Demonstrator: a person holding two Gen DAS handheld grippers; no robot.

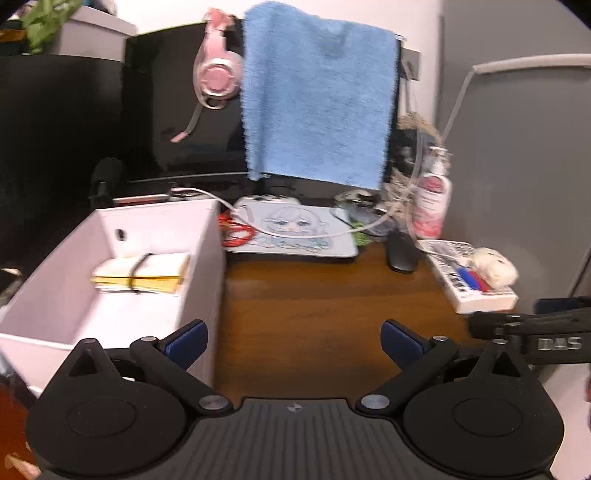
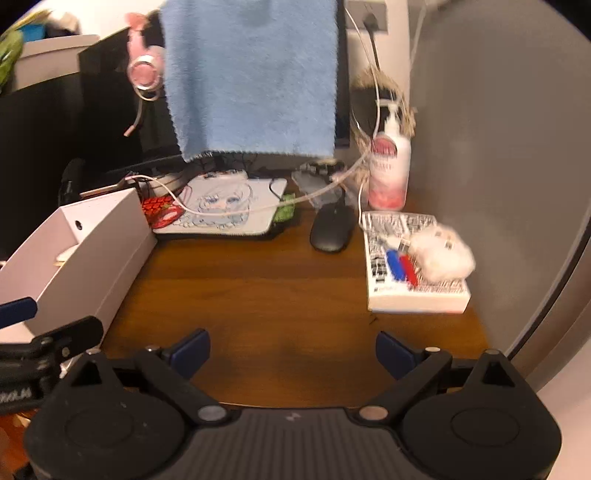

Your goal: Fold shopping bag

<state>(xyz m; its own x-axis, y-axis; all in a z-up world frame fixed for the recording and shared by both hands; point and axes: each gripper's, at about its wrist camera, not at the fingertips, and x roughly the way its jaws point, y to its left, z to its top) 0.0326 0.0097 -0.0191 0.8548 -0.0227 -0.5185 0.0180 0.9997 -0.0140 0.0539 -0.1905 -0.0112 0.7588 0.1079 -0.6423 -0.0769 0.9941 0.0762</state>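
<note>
Yellow folded bag lies in white box, beyond both empty spread tongs.

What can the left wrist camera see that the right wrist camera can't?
Only the left wrist view looks down into the white box and shows the yellow-and-white folded bundle with a black band around it. Only the right wrist view shows the wall socket with a plug in it. Both show the blue towel, pink headphones, black mouse, pink bottle, wooden desk, and both the left gripper and right gripper, open and empty.
</note>
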